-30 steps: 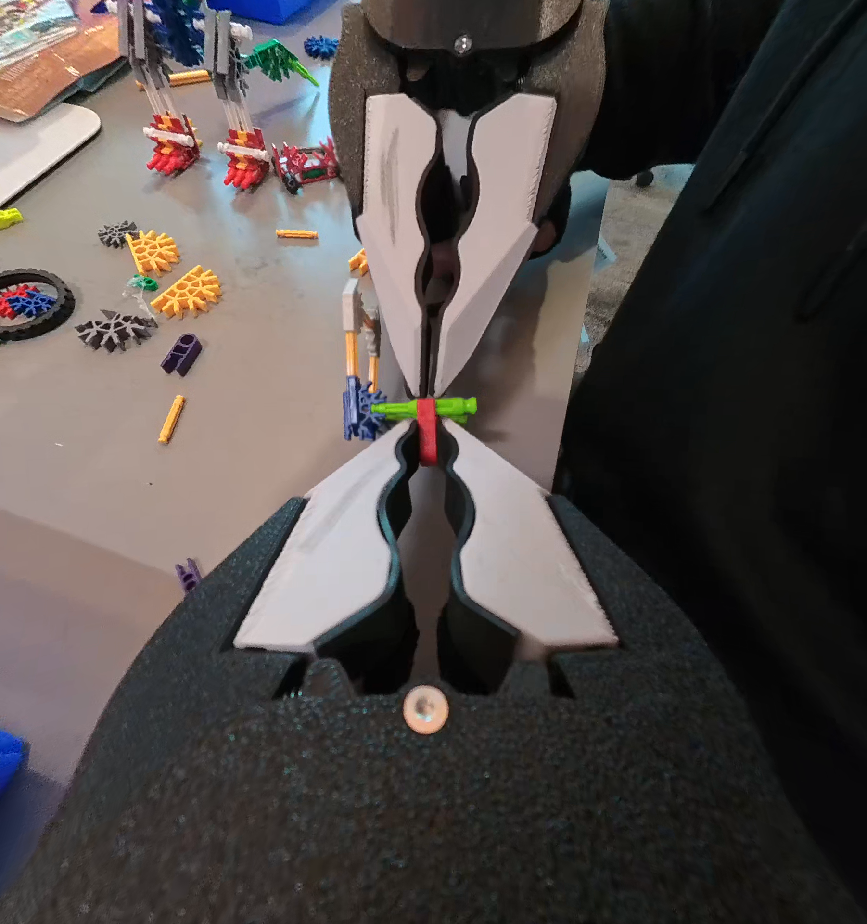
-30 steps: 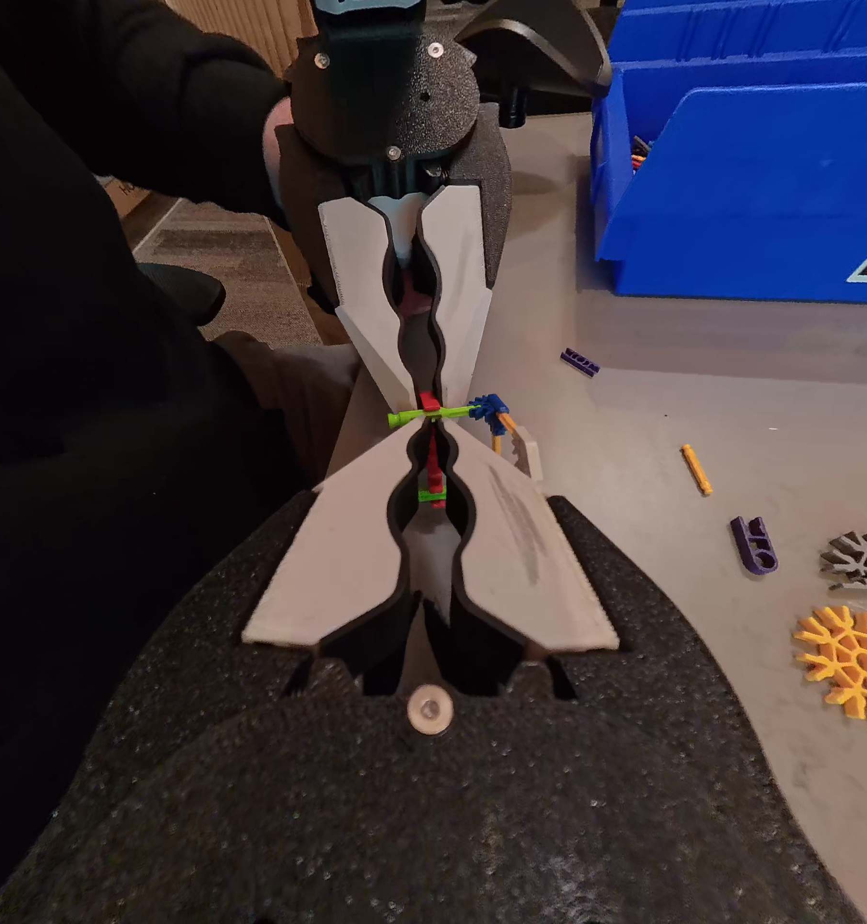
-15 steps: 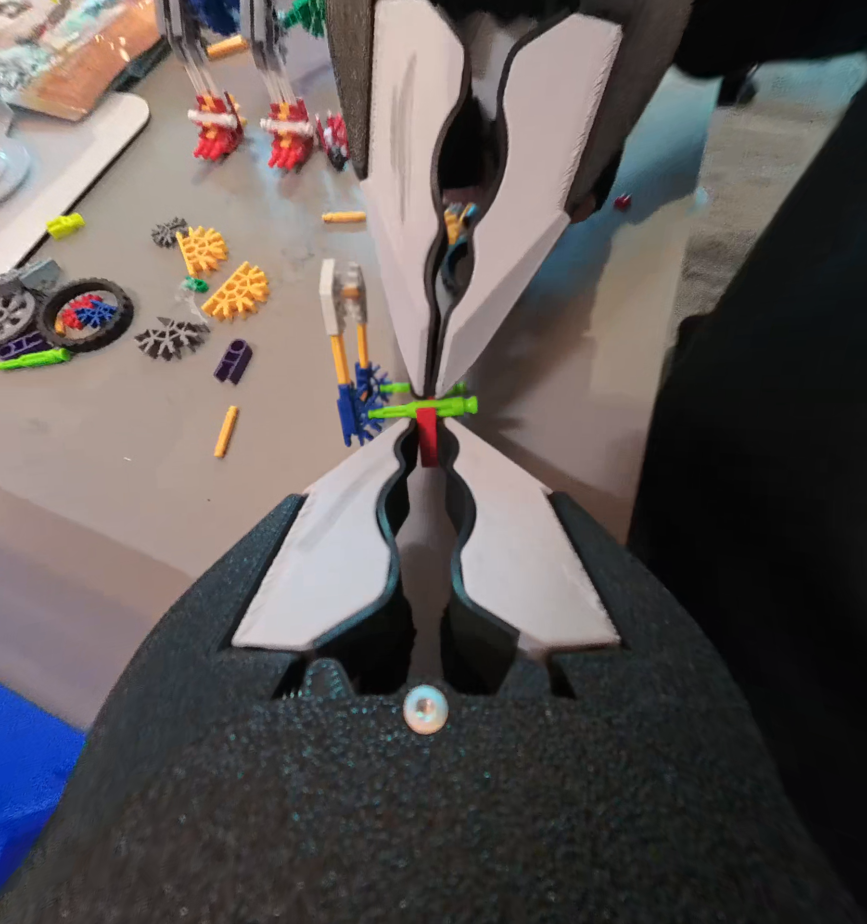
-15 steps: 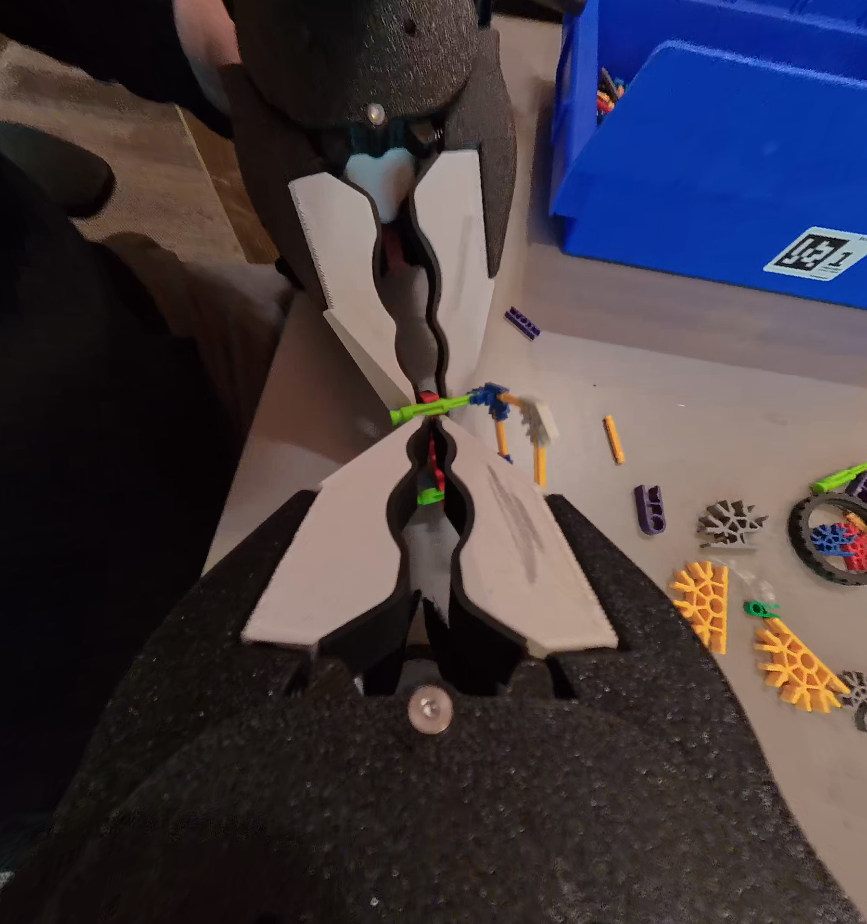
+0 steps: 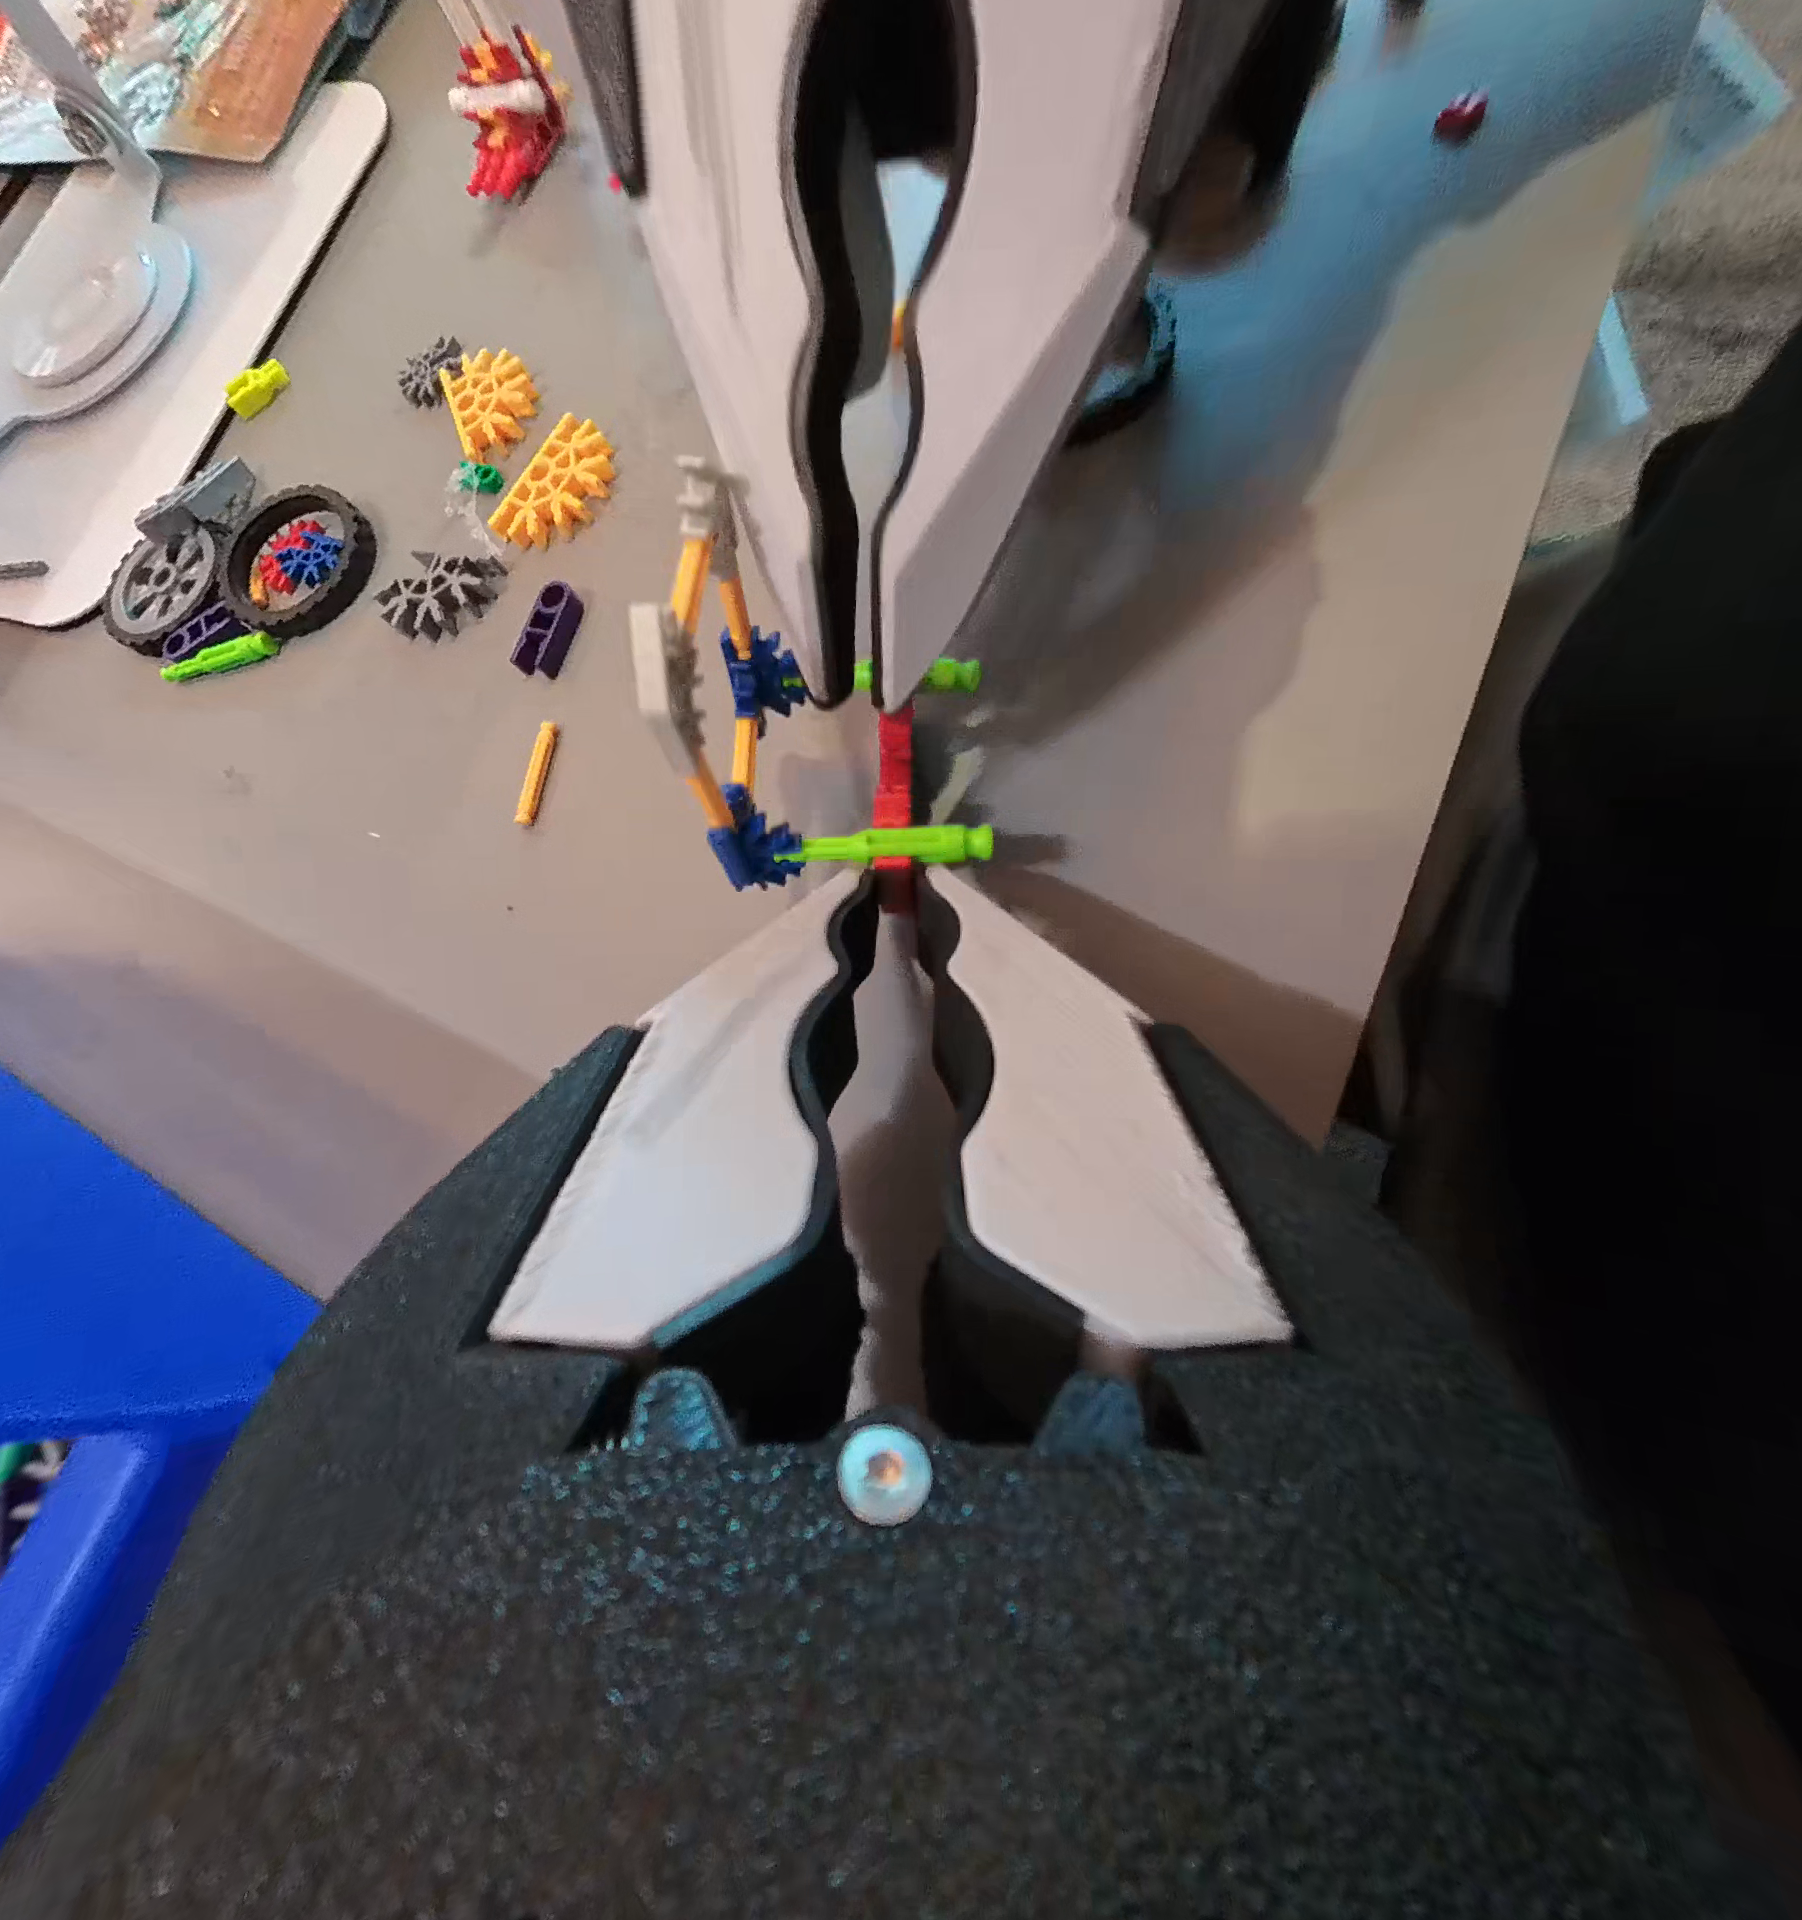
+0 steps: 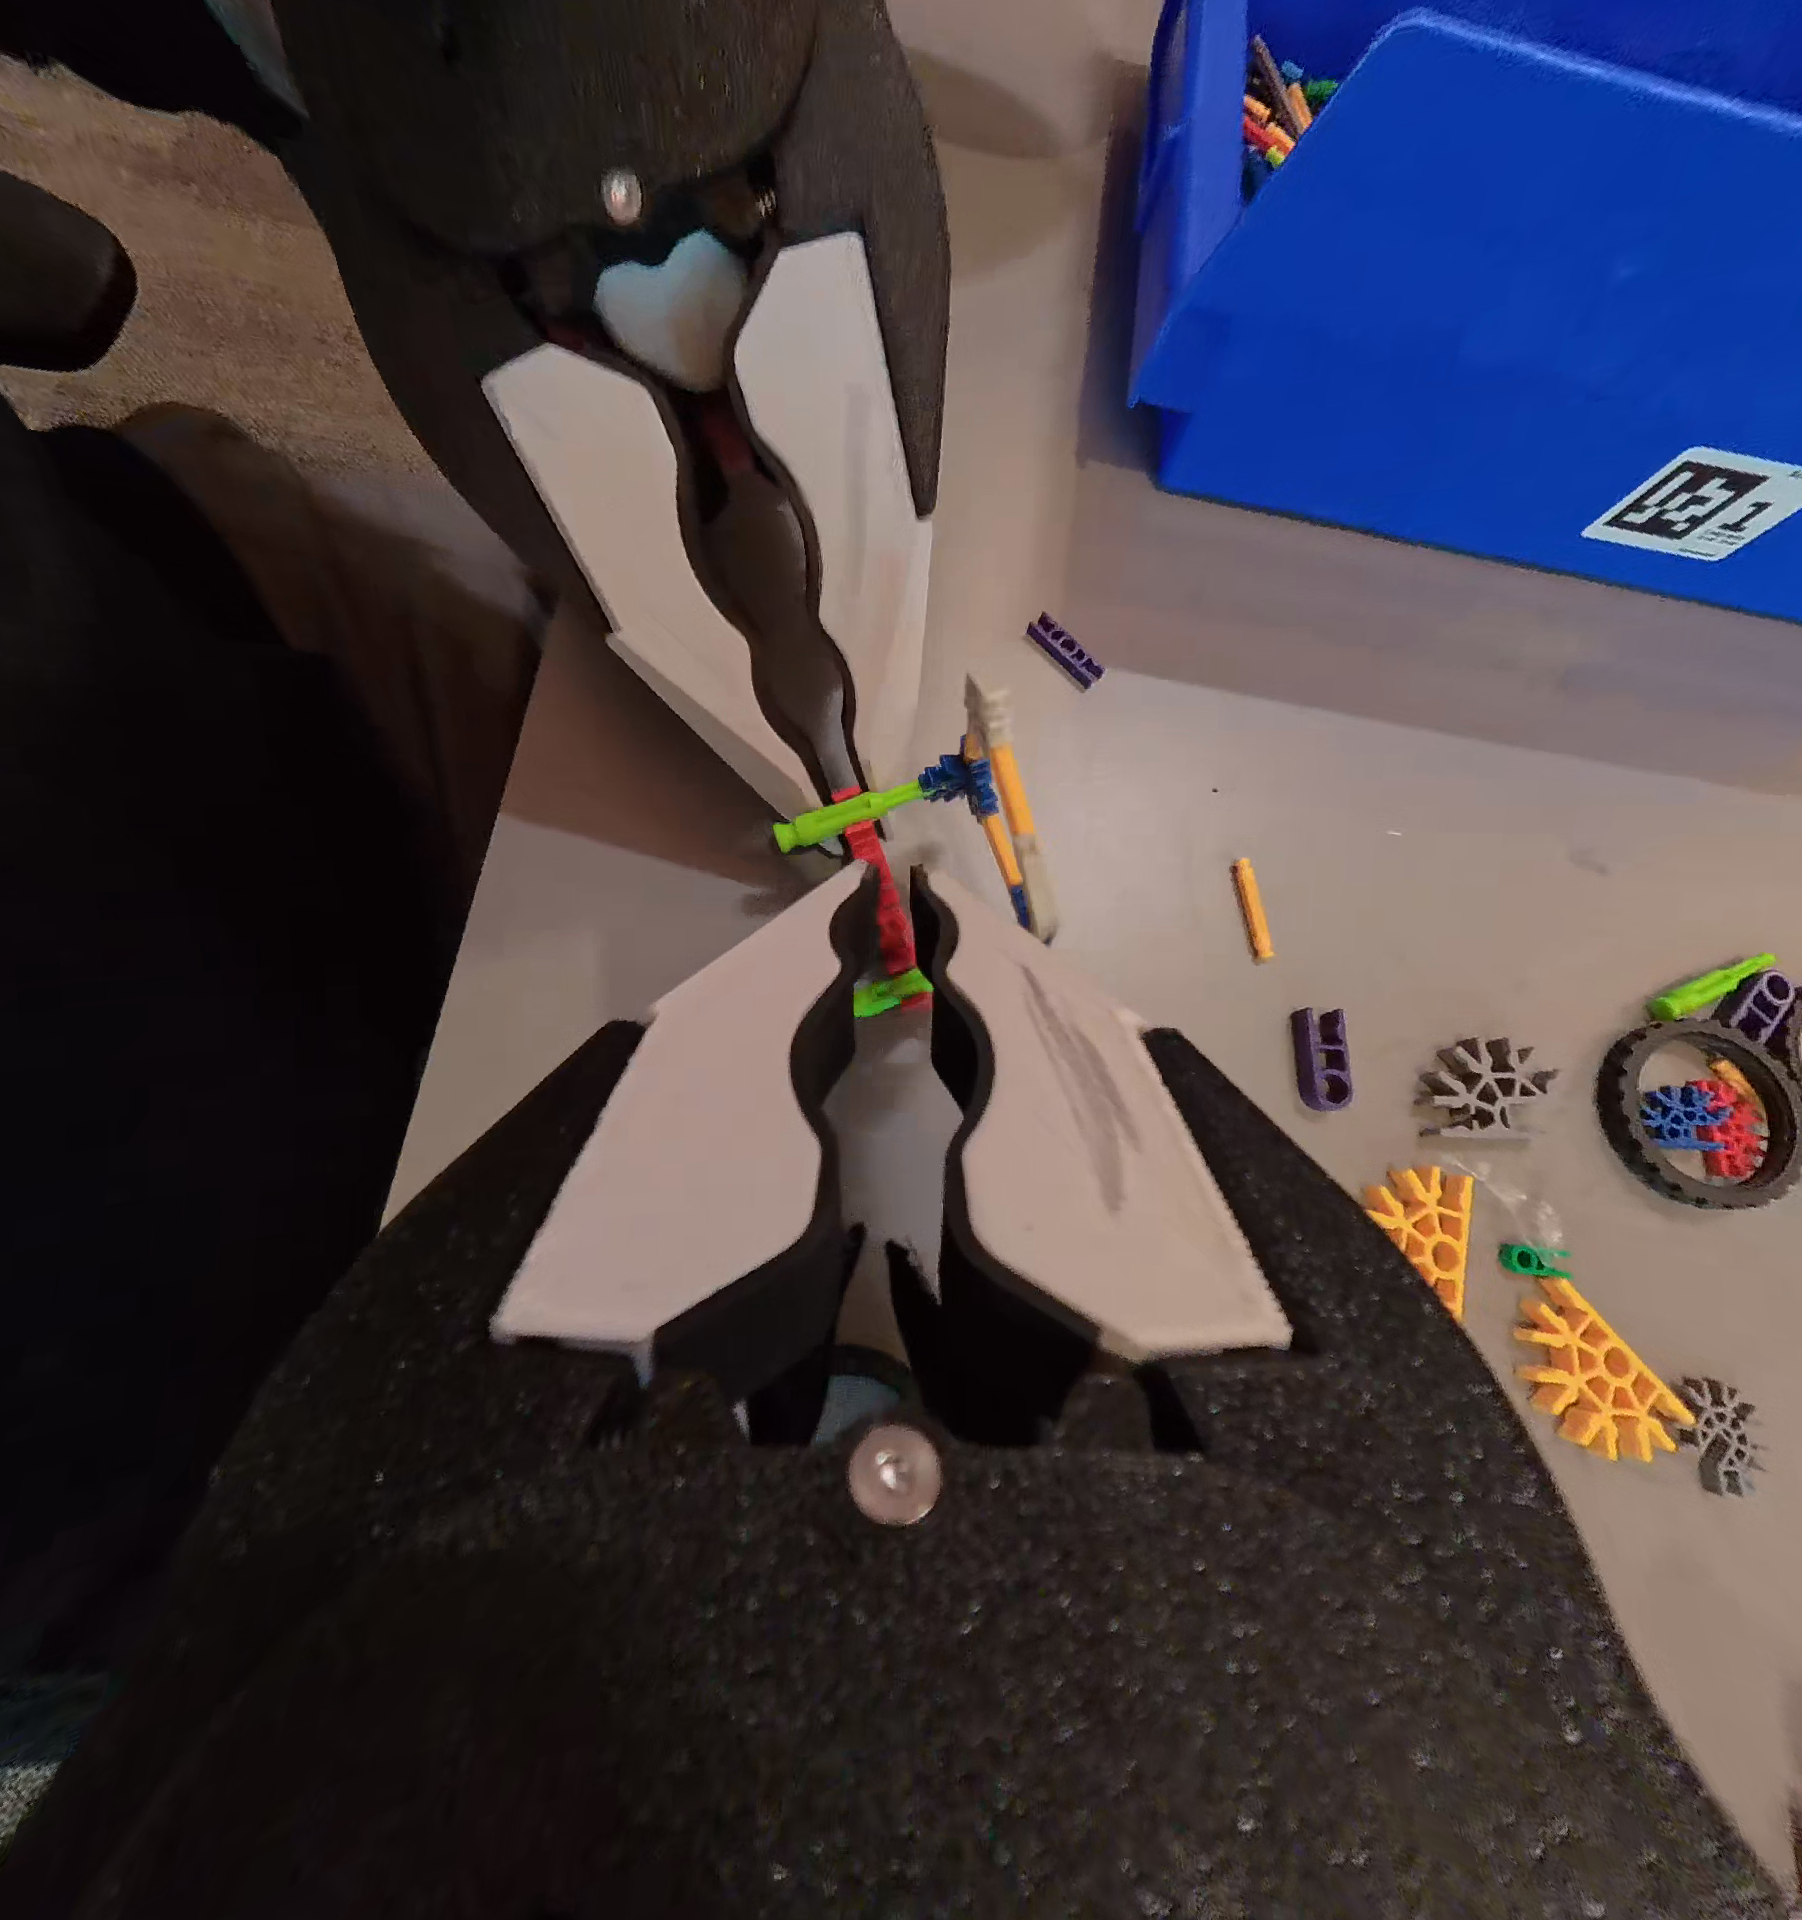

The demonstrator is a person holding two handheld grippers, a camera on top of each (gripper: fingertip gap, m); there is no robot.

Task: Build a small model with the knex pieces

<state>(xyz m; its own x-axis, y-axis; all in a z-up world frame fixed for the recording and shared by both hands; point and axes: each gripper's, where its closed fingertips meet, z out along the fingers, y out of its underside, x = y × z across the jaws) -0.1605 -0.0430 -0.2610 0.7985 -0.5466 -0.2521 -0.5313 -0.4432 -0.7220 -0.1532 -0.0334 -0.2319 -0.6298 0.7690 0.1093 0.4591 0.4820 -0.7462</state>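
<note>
Both grippers have drawn apart, left gripper (image 5: 889,891) and right gripper (image 6: 889,881) each clenched on the red strip (image 5: 894,774) of a light, snap-together toy frame (image 5: 741,748) (likely fragile at joints)

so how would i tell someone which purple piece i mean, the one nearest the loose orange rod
Start at the black tyre on the grey table, right of the right gripper. Moving towards that gripper you pass a grey snowflake connector, then the purple clip, just below the loose orange rod. Unlike the flat purple strip near the blue bin, it is stubby with round holes.
</note>
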